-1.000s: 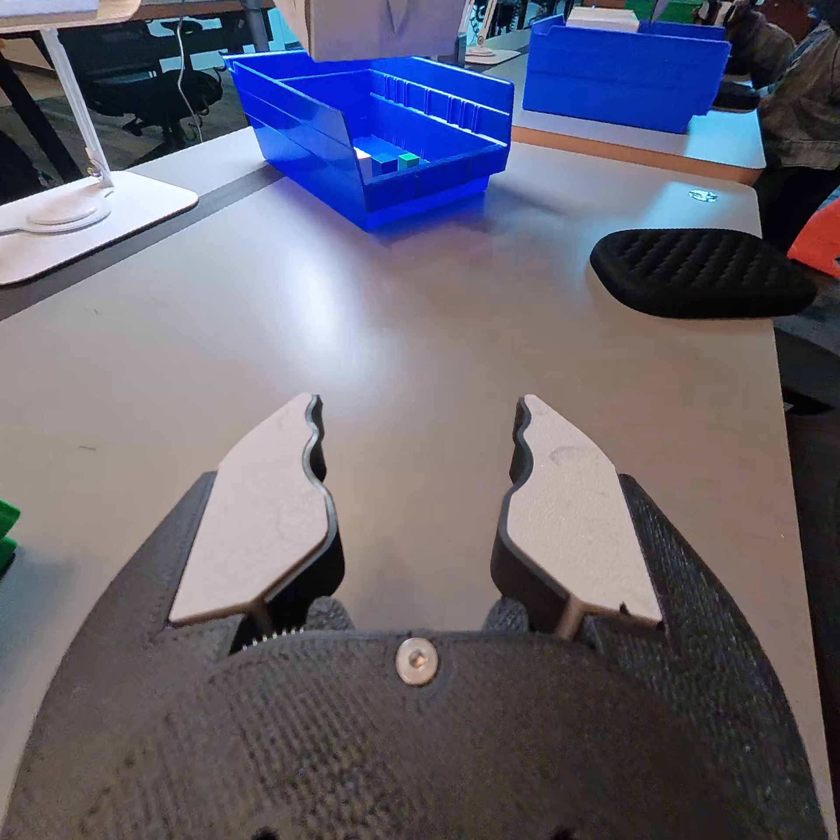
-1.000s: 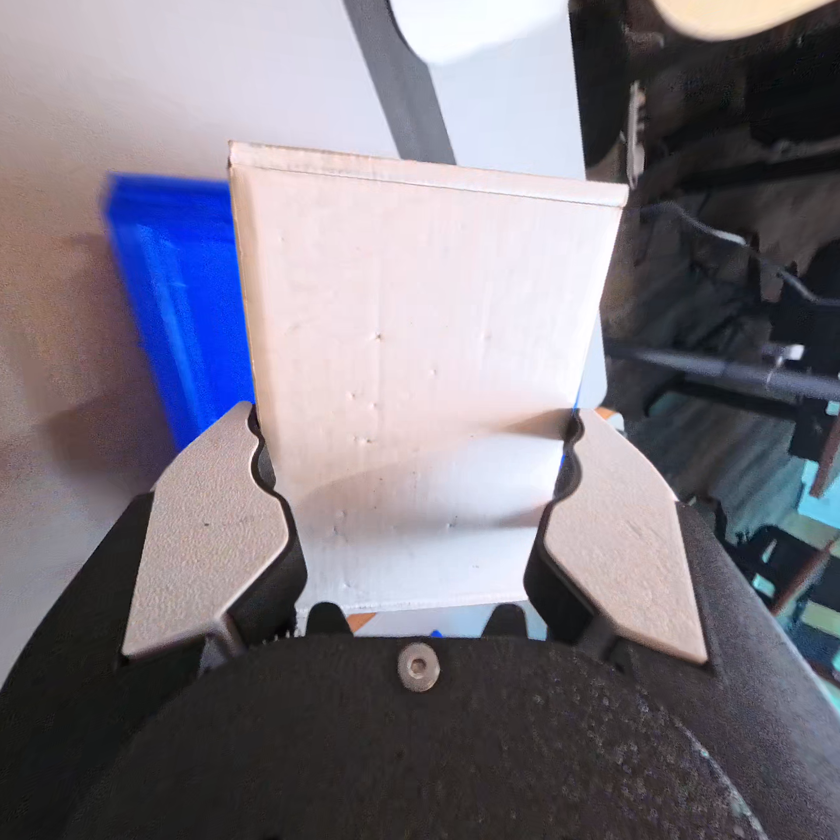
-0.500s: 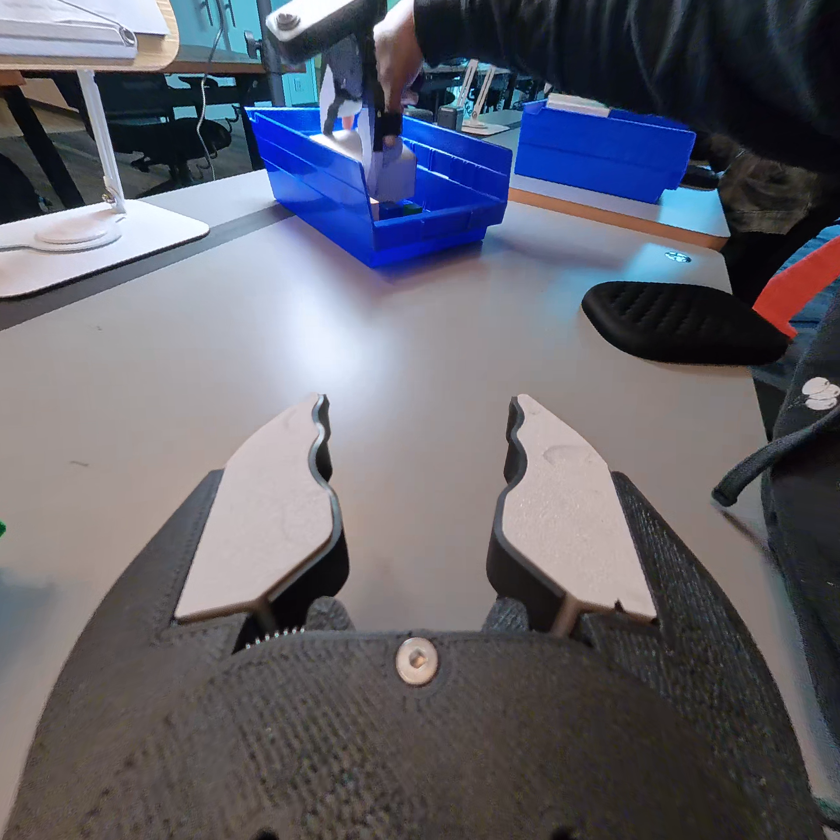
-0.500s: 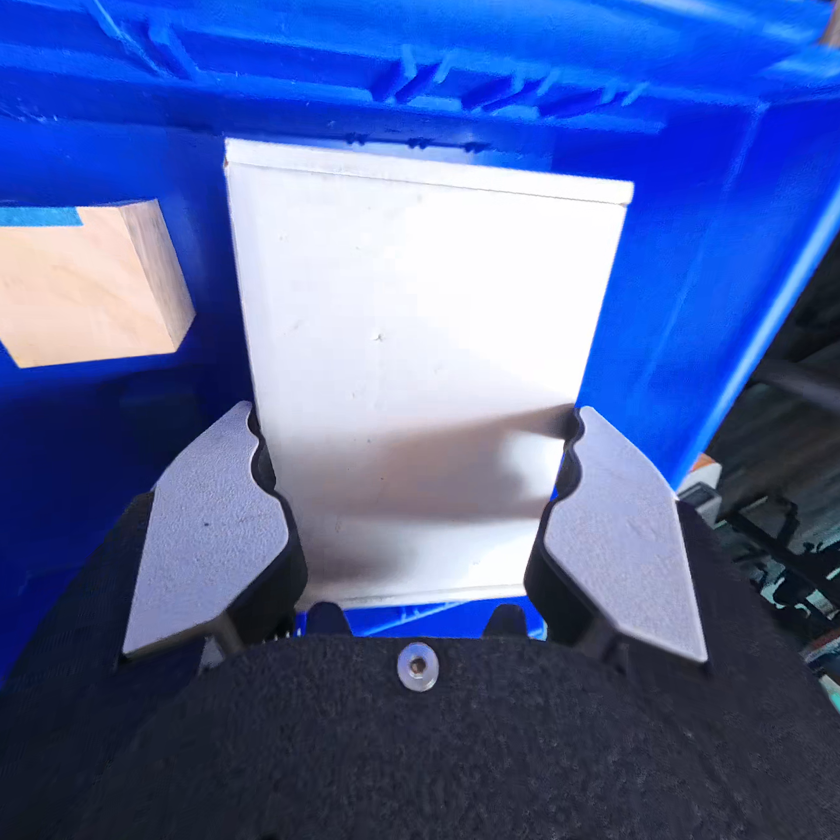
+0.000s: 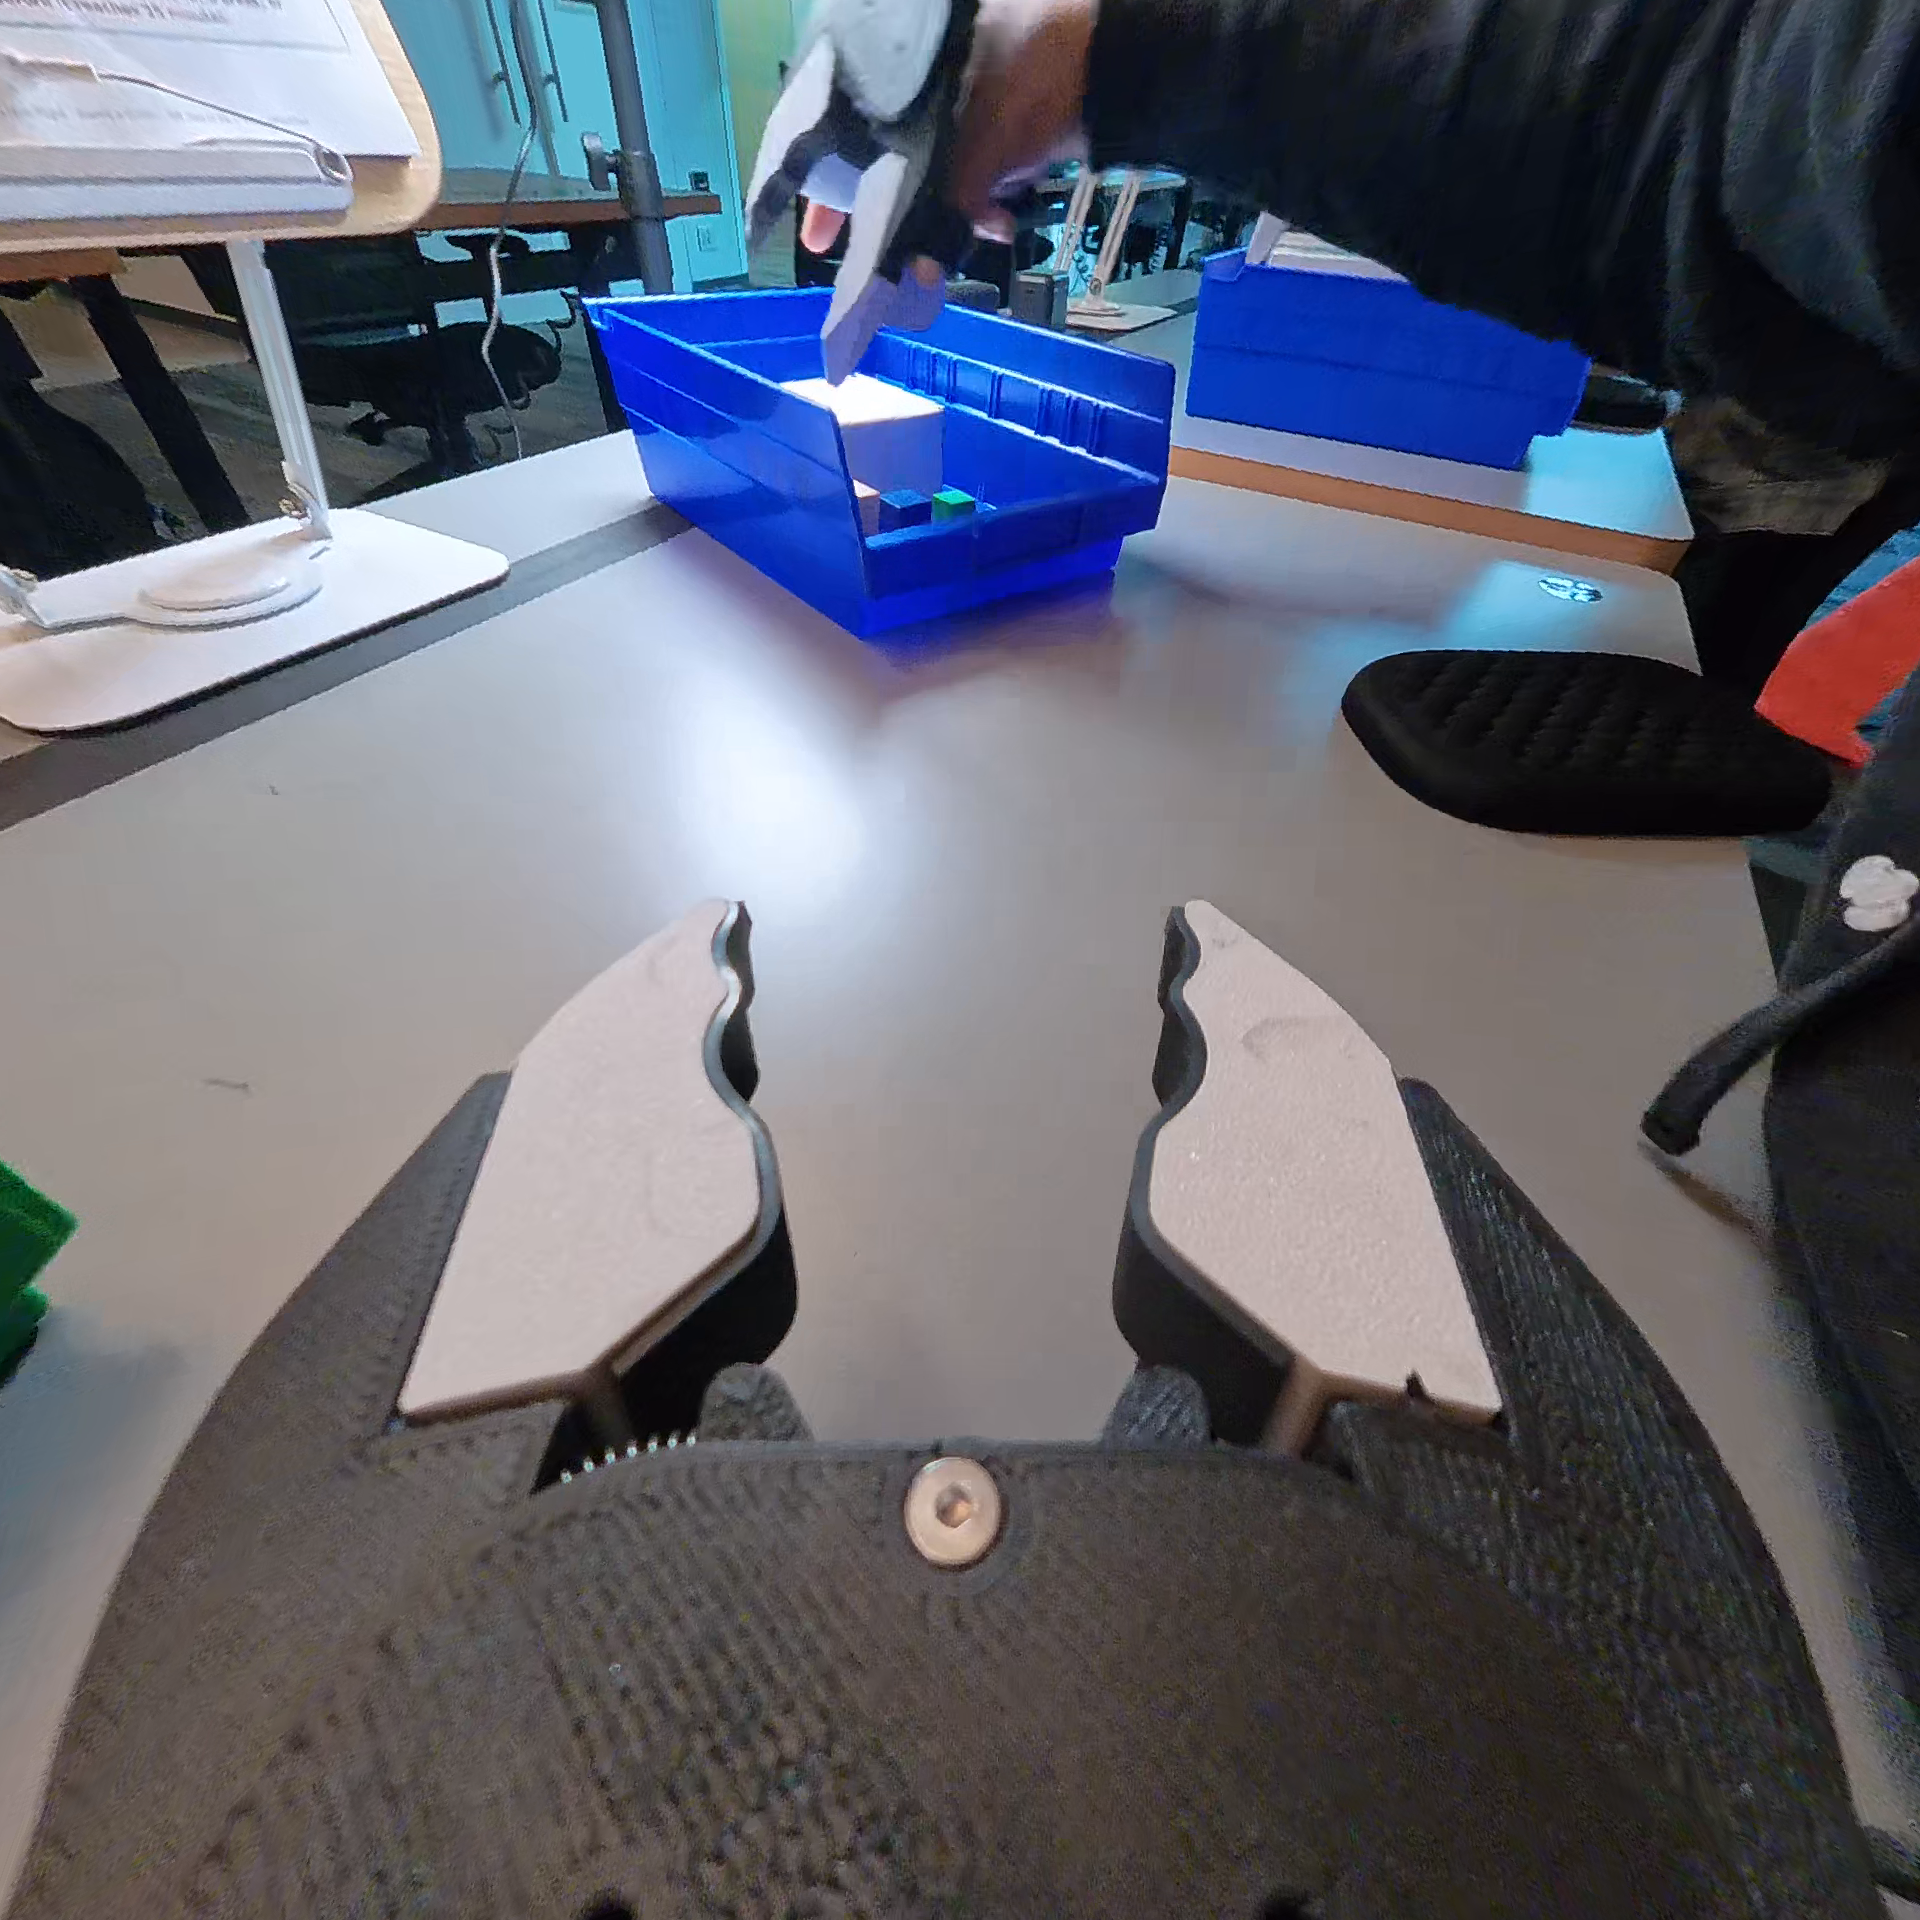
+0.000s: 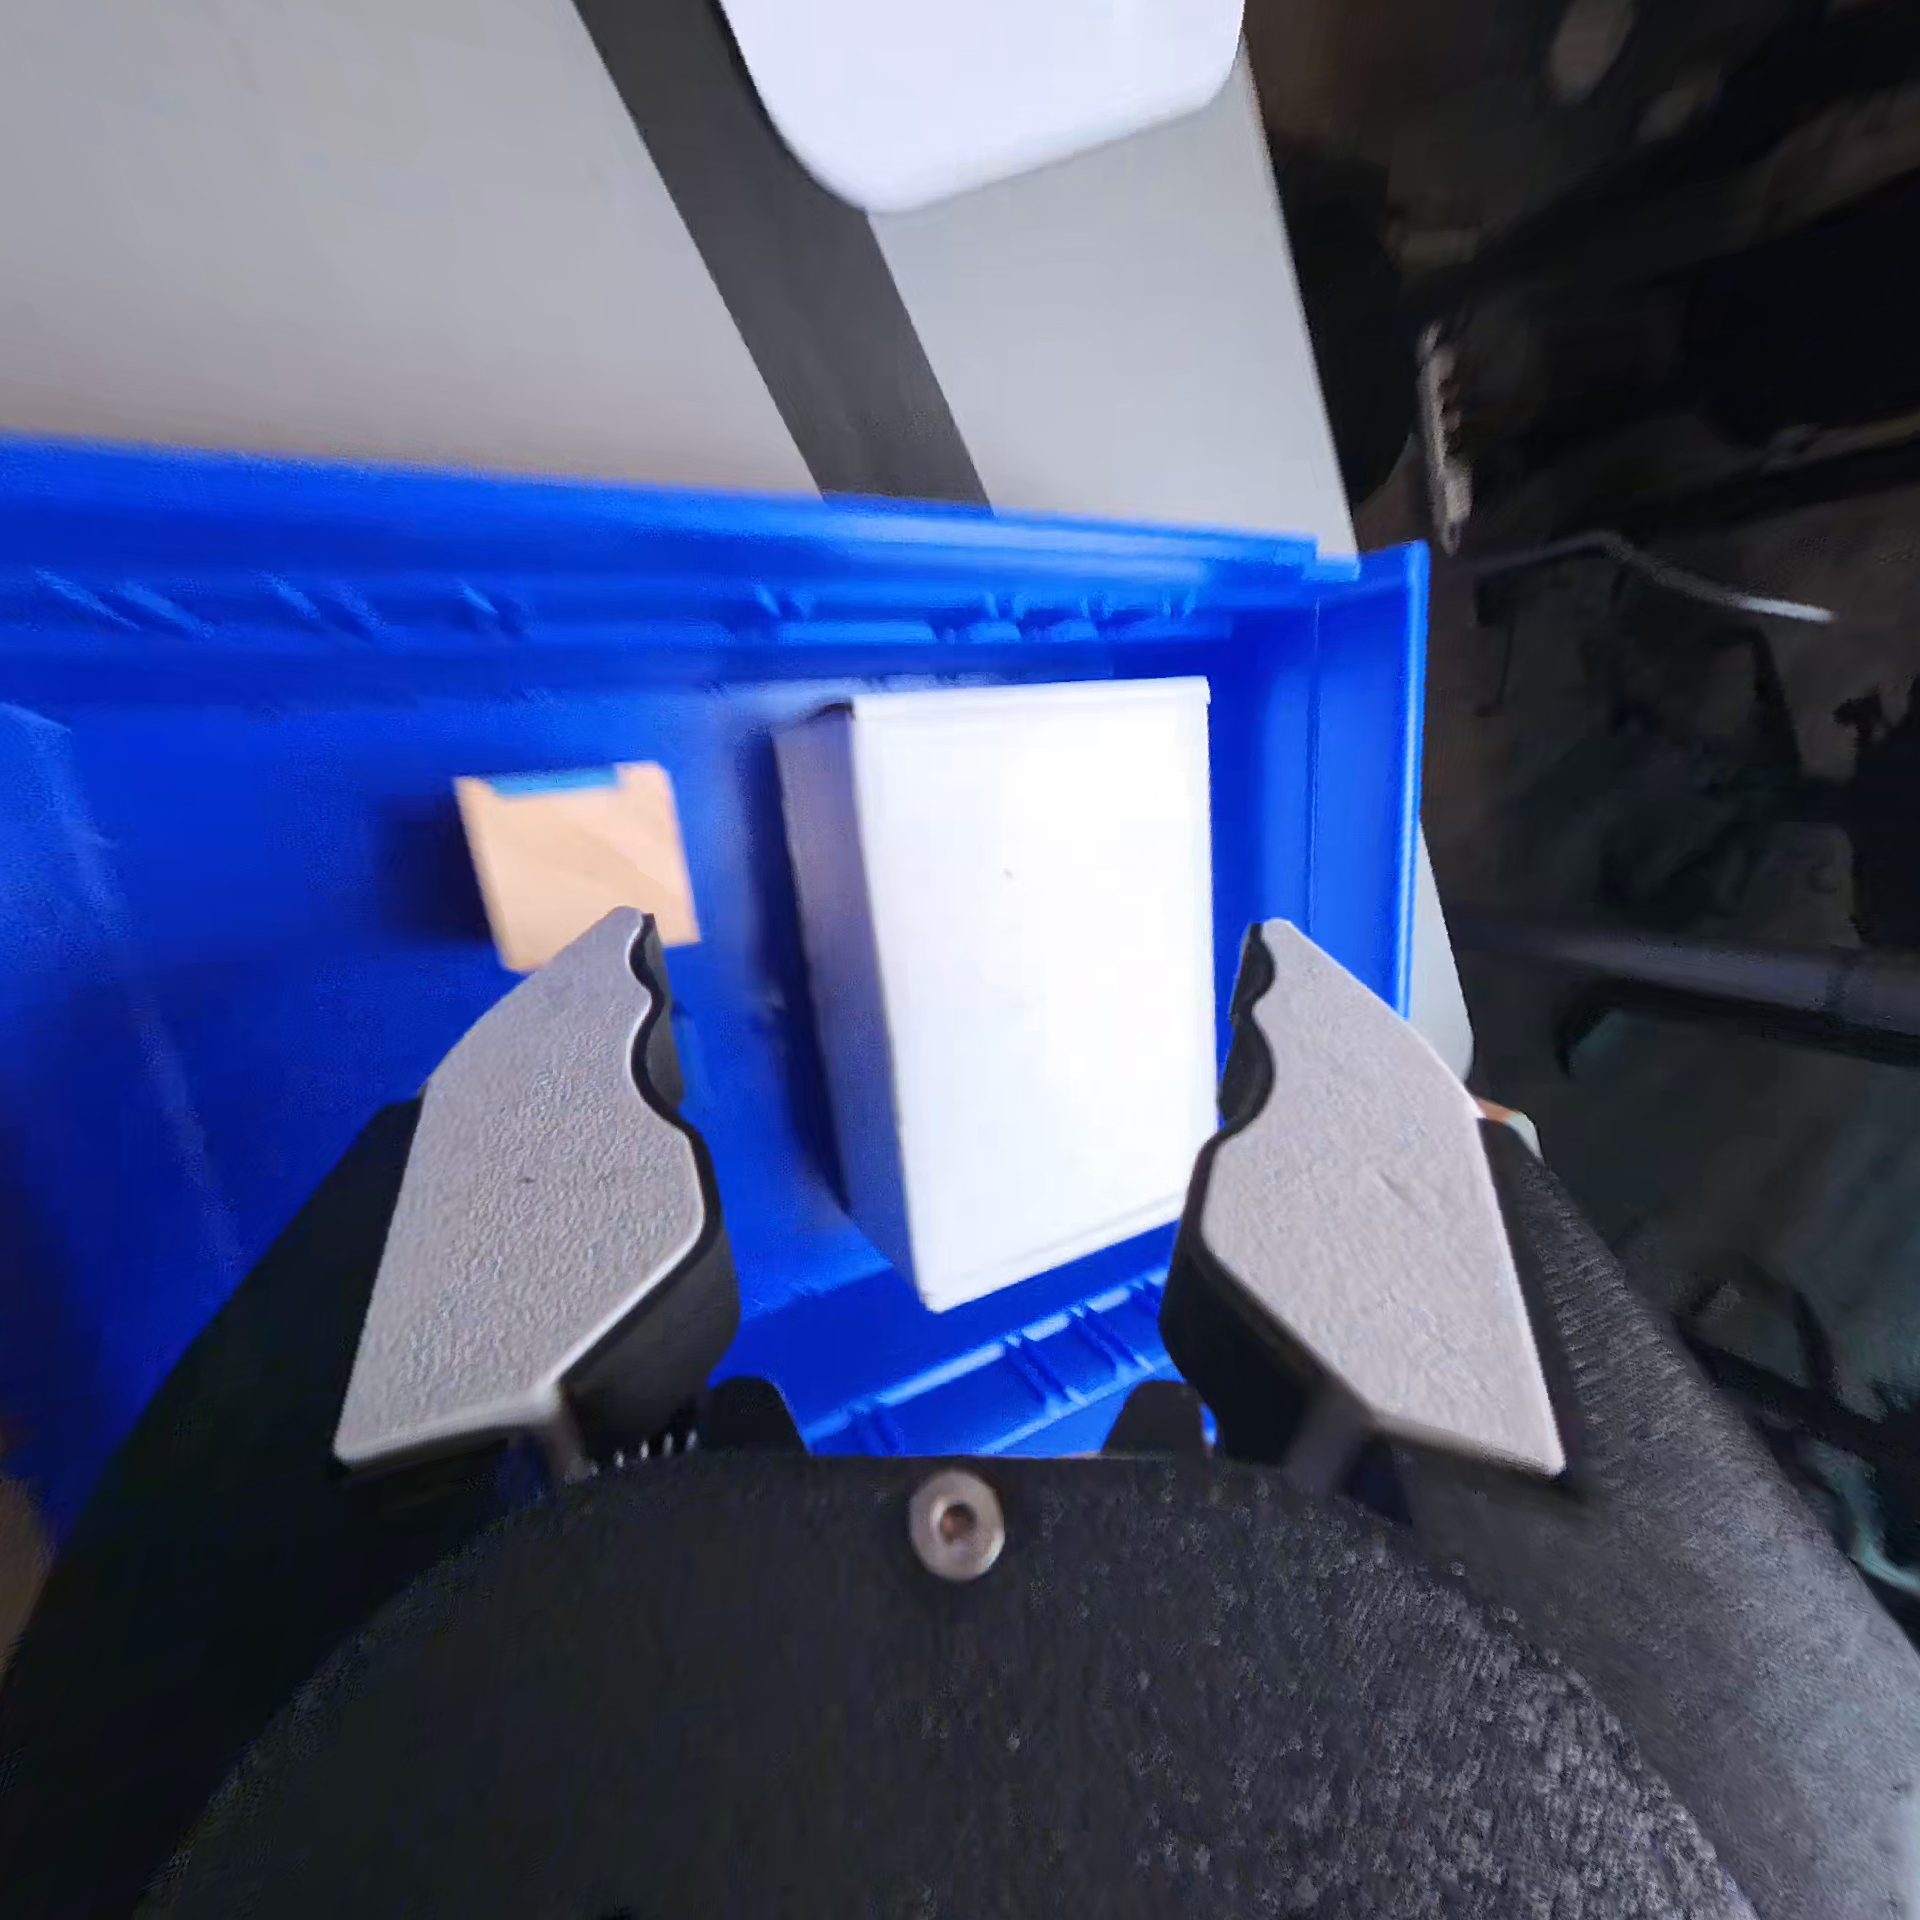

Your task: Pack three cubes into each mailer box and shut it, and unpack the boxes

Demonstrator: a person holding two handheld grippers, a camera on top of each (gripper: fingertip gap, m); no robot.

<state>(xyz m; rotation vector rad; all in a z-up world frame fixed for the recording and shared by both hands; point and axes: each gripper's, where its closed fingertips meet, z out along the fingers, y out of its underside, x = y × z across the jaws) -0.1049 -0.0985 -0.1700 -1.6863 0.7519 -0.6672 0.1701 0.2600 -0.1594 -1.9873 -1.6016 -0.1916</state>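
A shut white mailer box (image 6: 1039,977) lies inside the blue bin (image 6: 312,644), at its right end. My right gripper (image 6: 945,956) is open and empty, lifted just above the box. A wooden cube (image 6: 577,857) lies in the bin to the box's left. In the left wrist view the bin (image 5: 748,488) stands at the far side of the table with the white box (image 5: 883,421), a blue cube (image 5: 902,509) and a green cube (image 5: 951,504) in it, and the right gripper (image 5: 862,301) hangs over it. My left gripper (image 5: 951,925) is open and empty, low over the grey table (image 5: 520,883).
A white lamp base (image 5: 208,613) stands at the far left. A black padded armrest (image 5: 1579,738) lies at the right edge. A second blue bin (image 5: 1371,353) stands on the neighbouring table. A green object (image 5: 26,1278) shows at the left edge. A person's dark sleeve (image 5: 1558,156) reaches across. The left gripper's tips are roughly 45 centimetres from the right gripper's. My right gripper is the nearer one to the wooden cube (image 6: 577,857): about 5 centimetres, against 40 centimetres.
My right gripper let go of the white mailer box in the blue bin and drew back above it, jaws open. My left gripper stayed open over the table.
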